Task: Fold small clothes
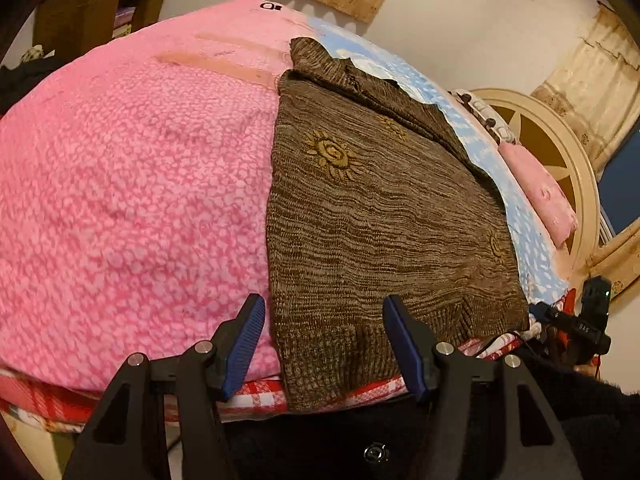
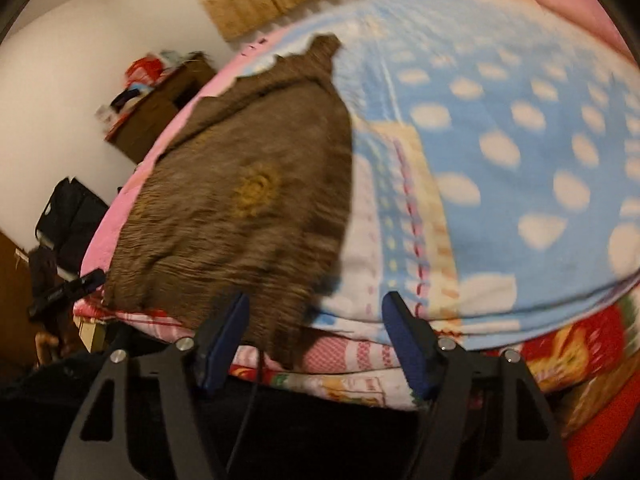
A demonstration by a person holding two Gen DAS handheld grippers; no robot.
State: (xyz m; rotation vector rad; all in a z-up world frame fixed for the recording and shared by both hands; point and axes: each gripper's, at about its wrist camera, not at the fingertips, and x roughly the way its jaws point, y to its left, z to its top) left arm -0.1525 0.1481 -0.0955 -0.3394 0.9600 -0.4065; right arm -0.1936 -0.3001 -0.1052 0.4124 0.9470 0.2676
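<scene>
A brown knit sweater (image 1: 380, 208) with yellow sun motifs lies flat on the bed, one sleeve folded across its far end. Its hem hangs over the near bed edge. My left gripper (image 1: 325, 322) is open at that edge, and the hem's left corner lies between its blue pads (image 1: 250, 332) without being pinched. The right wrist view is blurred. In it the sweater (image 2: 240, 184) sits to the left, and my right gripper (image 2: 316, 310) is open over the hem's right corner. Each gripper also shows in the other's view, the right gripper (image 1: 580, 328) and the left gripper (image 2: 68, 288).
A pink blanket (image 1: 132, 184) covers the bed's left part and a blue dotted blanket (image 2: 500, 152) its right. A pink folded cloth (image 1: 540, 196) lies by the round cream headboard (image 1: 576, 160). A wooden cabinet (image 2: 160, 112) and a black bag (image 2: 68, 216) stand beyond the bed.
</scene>
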